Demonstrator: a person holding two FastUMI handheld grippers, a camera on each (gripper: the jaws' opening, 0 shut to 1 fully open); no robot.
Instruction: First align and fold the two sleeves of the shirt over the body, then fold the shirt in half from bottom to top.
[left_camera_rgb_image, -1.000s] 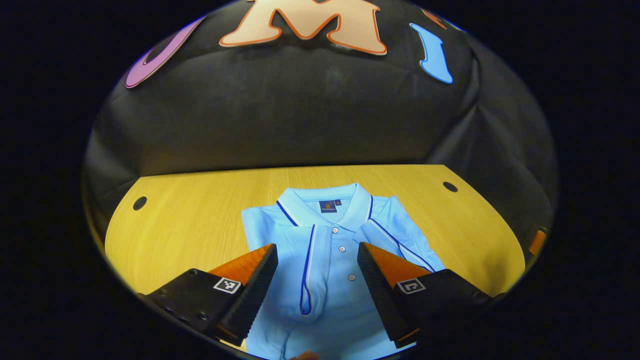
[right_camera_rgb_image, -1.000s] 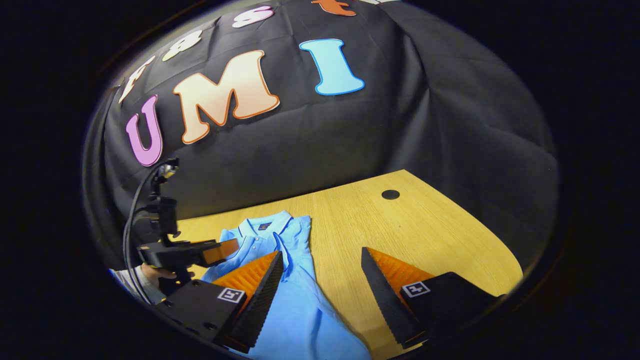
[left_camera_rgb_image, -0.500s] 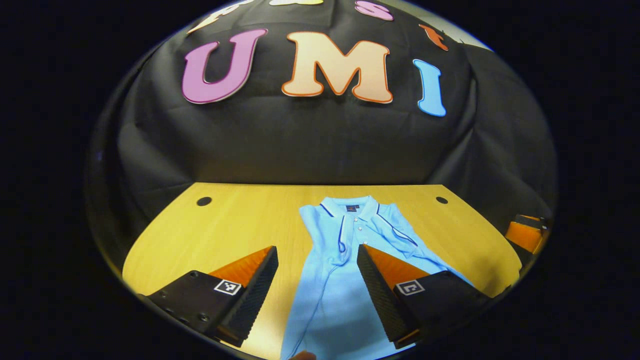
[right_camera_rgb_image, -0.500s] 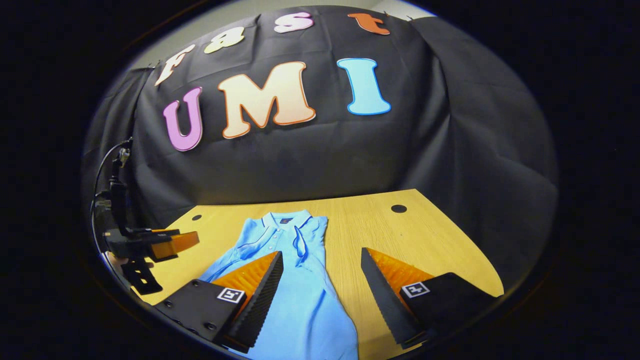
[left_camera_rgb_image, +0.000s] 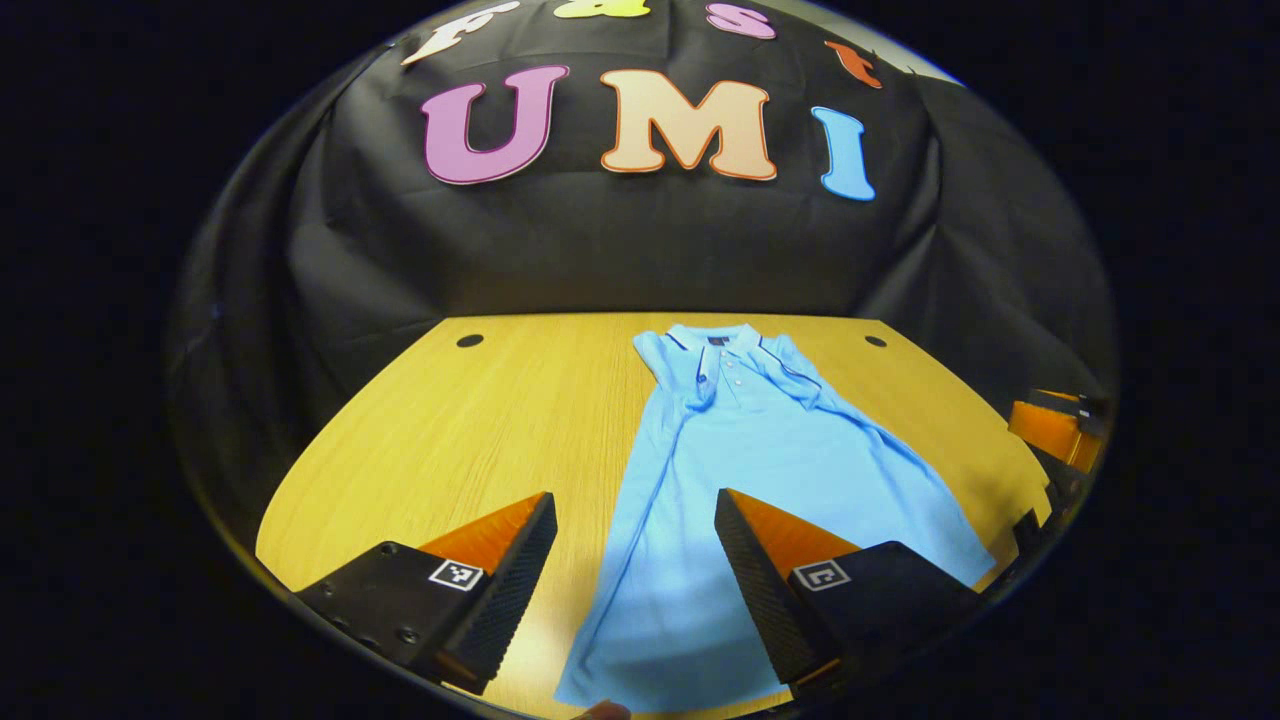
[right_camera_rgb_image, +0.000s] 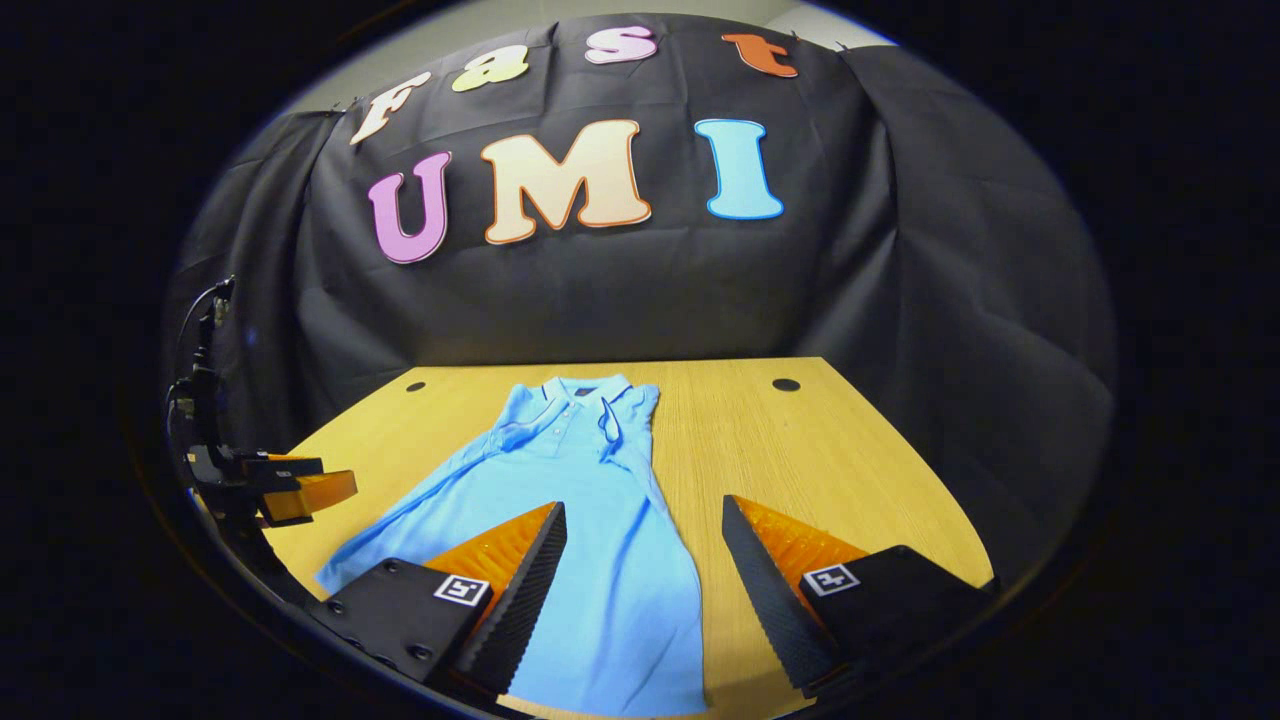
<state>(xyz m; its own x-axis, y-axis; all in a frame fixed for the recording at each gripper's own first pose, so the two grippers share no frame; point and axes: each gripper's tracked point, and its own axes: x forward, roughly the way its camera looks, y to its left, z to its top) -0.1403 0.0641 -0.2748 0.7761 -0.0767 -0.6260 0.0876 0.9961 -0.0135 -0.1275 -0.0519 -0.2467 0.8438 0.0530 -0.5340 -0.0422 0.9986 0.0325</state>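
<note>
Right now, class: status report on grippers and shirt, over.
Both grippers open, holding nothing. Shirt flat on table, sleeves folded in, bottom fold not done. Nothing in the way.

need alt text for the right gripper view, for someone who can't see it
A light blue polo shirt lies flat on a wooden table, collar toward the black cloth wall, both sleeves folded over its body. The right tongs hang open above its lower part, and the left tongs show at the left edge.

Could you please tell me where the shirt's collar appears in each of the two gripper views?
Left gripper view: the collar sits right of centre, at the table's far edge.
Right gripper view: the collar sits just left of centre, also at the far edge.
Shared landmark: the shirt's button placket directly below it.
</note>
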